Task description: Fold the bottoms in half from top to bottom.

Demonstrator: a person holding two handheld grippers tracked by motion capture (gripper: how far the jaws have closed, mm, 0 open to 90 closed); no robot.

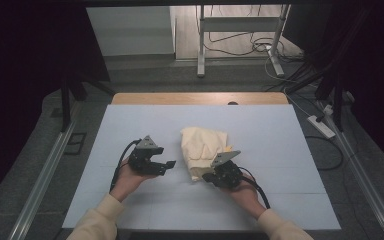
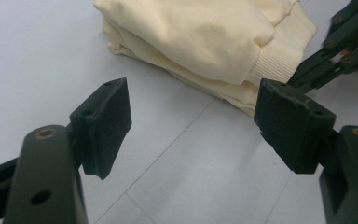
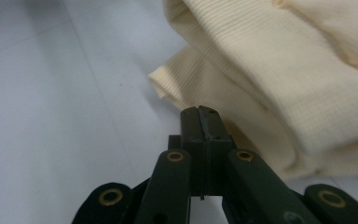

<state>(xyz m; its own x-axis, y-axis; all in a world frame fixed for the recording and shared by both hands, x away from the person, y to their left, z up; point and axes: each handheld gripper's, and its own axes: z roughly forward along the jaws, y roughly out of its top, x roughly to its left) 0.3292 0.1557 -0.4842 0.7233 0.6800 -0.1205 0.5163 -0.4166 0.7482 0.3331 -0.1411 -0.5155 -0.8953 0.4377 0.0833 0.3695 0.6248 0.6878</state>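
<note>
My left gripper (image 2: 193, 123) stands wide open with nothing in it, low in its view, while the right gripper (image 3: 200, 116) view shows jaws pressed together, empty, beside the folded cream garment (image 3: 279, 70).

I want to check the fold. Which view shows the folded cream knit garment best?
The high view: the whole folded cream knit garment lies there. The left gripper view shows its stacked layers and ribbed cuff; the right gripper view shows a close ribbed edge.

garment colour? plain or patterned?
Plain pale cream-yellow garment, no print, with a ribbed cuff; the left gripper view shows it best.
</note>
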